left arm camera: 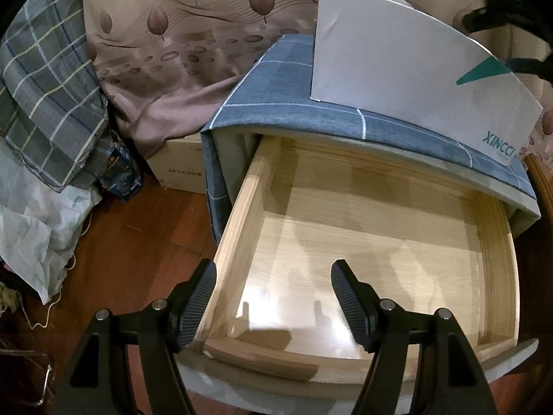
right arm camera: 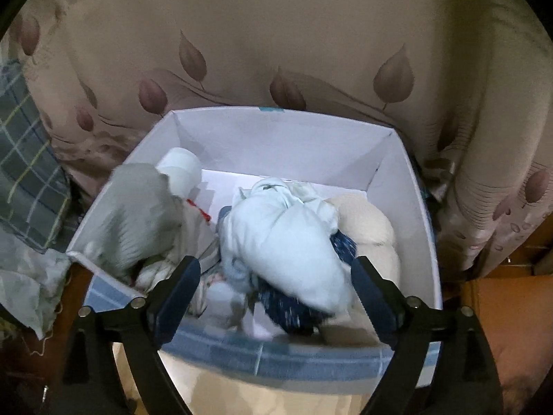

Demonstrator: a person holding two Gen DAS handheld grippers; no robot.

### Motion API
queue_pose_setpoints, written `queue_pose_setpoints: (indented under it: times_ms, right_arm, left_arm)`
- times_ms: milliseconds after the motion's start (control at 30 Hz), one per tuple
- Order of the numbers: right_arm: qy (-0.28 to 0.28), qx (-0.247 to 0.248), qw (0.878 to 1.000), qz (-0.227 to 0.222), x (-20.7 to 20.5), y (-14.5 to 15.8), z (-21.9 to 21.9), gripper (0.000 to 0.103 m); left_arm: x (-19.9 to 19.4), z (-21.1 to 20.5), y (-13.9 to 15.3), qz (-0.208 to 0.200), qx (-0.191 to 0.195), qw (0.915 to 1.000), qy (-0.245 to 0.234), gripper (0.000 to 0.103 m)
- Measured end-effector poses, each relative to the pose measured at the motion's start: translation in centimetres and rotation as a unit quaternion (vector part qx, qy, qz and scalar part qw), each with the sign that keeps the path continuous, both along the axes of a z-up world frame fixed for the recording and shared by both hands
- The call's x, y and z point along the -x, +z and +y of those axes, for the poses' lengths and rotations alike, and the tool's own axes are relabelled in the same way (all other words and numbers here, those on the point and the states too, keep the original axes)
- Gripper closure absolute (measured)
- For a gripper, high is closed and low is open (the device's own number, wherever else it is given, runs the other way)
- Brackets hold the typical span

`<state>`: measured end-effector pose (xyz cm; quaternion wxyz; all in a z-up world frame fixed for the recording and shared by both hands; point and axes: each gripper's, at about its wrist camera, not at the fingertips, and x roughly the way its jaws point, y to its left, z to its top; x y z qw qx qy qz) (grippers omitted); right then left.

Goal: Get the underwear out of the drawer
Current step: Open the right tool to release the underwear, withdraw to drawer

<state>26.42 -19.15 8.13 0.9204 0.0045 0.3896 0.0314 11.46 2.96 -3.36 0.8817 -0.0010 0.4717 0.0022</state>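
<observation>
Leaf-printed beige fabric is seen behind everything in both views, with reddish wood floor at 8 o'clock in the left wrist view.

From the right gripper, whose jaws are spread wide with nothing pressed between the pads, a pale blue rolled underwear bundle is seen lying just beyond and between the fingers. Its long axis is angled from 11 o'clock to 5 o'clock, the knotted end pointing to 11 o'clock. It is resting inside a white cardboard box, on a dark blue speckled garment; a cream bundle is touching it at 3 o'clock, and a blurred grey cloth is draped over the box's wall at 9 o'clock.

The left gripper is held wide too, gripping nothing, above the near left corner of a pulled-out pale wooden drawer. No underwear is seen in the drawer. The same white box is standing at 1 o'clock on the blue checked cover above the drawer.
</observation>
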Motion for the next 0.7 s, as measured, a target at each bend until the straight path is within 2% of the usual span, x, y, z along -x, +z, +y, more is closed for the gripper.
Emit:
queue_pose_setpoints:
  times_ms: [133, 233, 433, 567, 700]
  right_arm:
    - [0.002, -0.019, 1.000, -0.002, 3.3, 0.5, -0.9, 0.008]
    - [0.006, -0.026, 1.000, 0.012, 5.8, -0.4, -1.3, 0.007]
    - [0.002, -0.032, 0.998, 0.049, 11.2, -4.9, -2.1, 0.007]
    - [-0.023, -0.032, 0.998, 0.048, 14.0, -7.7, -2.3, 0.007]
    - [-0.048, -0.056, 0.996, 0.046, 16.8, -10.2, -2.3, 0.007]
  left_arm:
    - [0.1, -0.2, 0.0, 0.000, -0.004, 1.0000, -0.004, 0.032]
    - [0.2, -0.4, 0.1, -0.002, -0.010, 0.9999, -0.011, 0.032]
    - [0.6, -0.9, 0.2, -0.007, -0.022, 0.9995, -0.021, 0.032]
    - [1.0, -1.2, 0.4, -0.011, -0.027, 0.9992, -0.026, 0.032]
    - [1.6, -1.3, 0.4, -0.012, -0.025, 0.9992, -0.029, 0.032]
